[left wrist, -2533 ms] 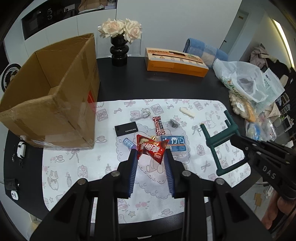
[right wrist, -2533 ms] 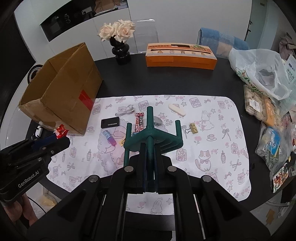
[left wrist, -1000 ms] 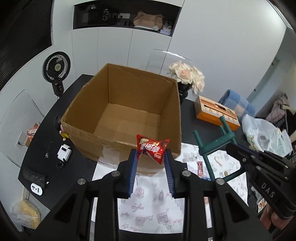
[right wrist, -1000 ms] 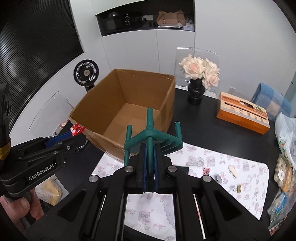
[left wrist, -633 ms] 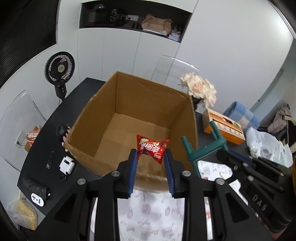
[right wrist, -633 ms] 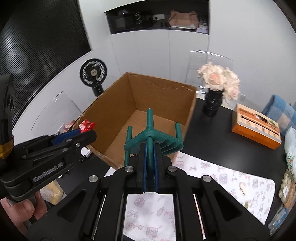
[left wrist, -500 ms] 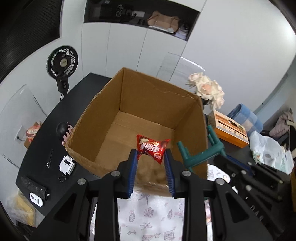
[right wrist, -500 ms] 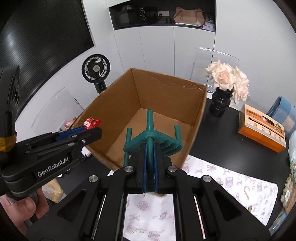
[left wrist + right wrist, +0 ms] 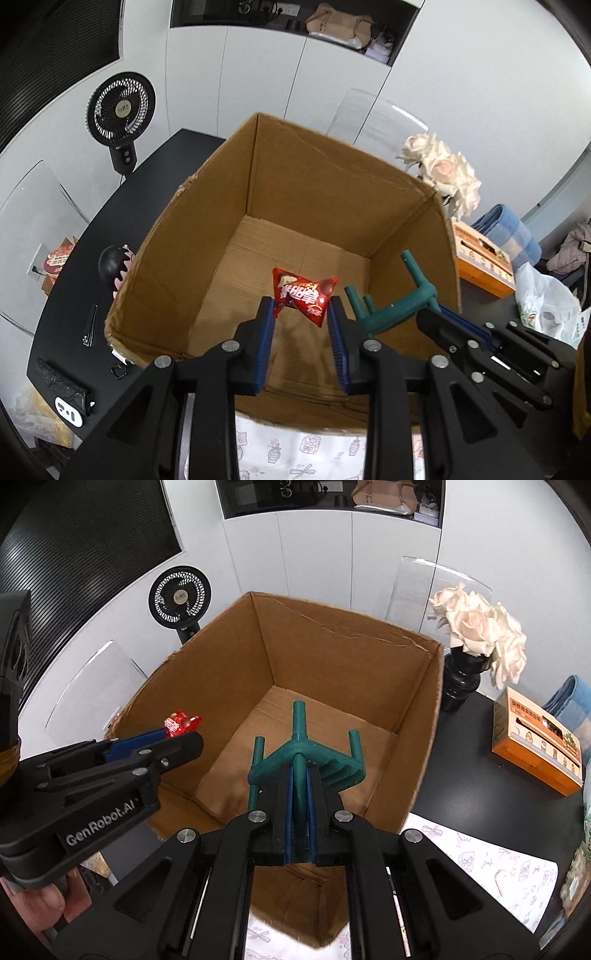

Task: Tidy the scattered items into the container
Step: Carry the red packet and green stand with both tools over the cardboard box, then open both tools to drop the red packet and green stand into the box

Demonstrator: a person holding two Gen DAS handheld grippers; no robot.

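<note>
Both loads hang over the cardboard box [image 9: 207, 236]: the left hand-held gripper [image 9: 301, 319] clamped on the red snack packet [image 9: 303, 295], the right hand-held gripper [image 9: 298, 794] clamped on the green plastic rack [image 9: 306, 760] (its prongs near the right wall), which could snag the rim if released carelessly.

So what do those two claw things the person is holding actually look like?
Both are matte black plastic frames with silver screw heads and two long fingers lined with ribbed blue pads. The left claw bears white "GenRobot.AI" lettering on its side, seen from the right wrist camera. The right claw looks built the same. No cables show.

Home: cupboards [image 9: 258, 74]; roses [image 9: 480, 627]; fan [image 9: 120, 107]
</note>
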